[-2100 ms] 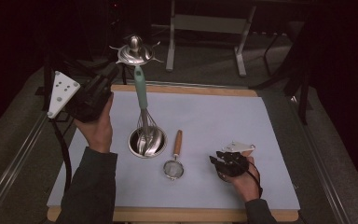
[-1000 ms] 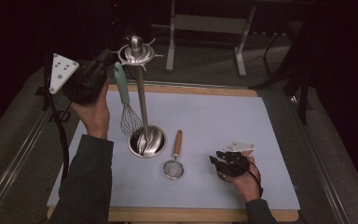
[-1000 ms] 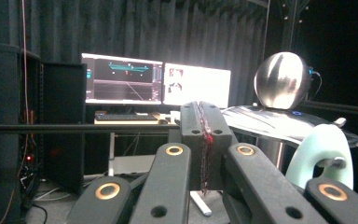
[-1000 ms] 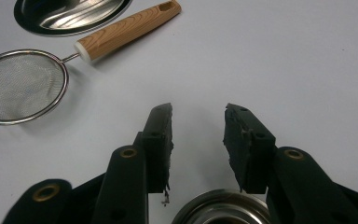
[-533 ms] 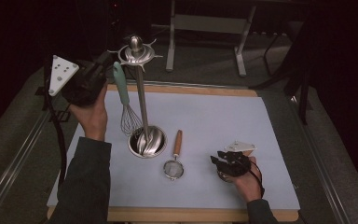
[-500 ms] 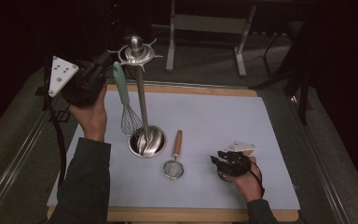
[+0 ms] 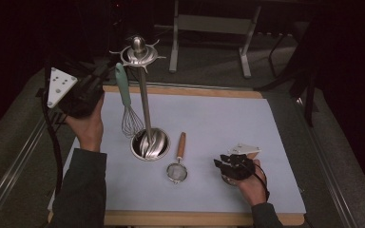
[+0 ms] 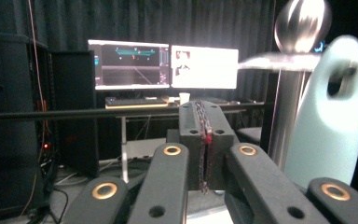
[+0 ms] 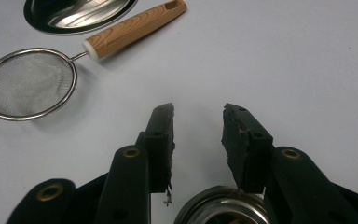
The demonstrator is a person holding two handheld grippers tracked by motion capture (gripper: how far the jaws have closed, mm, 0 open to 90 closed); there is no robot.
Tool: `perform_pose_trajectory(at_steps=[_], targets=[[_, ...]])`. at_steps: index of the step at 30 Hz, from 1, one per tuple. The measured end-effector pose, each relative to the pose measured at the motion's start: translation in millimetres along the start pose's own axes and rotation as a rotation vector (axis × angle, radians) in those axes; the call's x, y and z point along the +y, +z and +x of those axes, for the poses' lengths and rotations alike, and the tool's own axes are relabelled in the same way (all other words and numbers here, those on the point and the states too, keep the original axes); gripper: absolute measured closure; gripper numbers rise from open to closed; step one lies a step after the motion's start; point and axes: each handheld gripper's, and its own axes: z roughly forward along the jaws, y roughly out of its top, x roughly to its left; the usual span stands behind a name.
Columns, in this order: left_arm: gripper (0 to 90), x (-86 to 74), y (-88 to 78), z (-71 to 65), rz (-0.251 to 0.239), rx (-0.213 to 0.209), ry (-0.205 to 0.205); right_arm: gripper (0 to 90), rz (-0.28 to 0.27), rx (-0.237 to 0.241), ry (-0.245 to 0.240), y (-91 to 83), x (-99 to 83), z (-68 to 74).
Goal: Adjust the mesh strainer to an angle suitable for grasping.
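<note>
Mint-green handle up, the whisk (image 7: 126, 107) now hangs from a hook of the steel utensil stand (image 7: 144, 102) at the upper left of the frame; two seconds ago it leaned in the stand's base. The left gripper (image 7: 105, 71), beside the handle, shows its jaws almost pressed together with nothing between them, just starting to part. So hanging the whisk looks done. Low right on the table (image 7: 209, 114), the right gripper (image 9: 196, 123) is spread and empty, with the strainer (image 7: 177, 166) lying nearby.
</note>
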Motion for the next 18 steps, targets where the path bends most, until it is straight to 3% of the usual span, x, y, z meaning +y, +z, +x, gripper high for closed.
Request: perform_pose_trajectory(at_steps=[14,18], targets=[[82.6,-59.9,-23.3,7.2,0.099,0.029,-0.035,62.8,0.005,0.018,-0.001,3.2,2.3,6.2],[78.9,-83.4,-26.3,9.6,0.138,0.031,-0.078,61.1,0.006,0.017,0.001,4.3,3.0,7.2]])
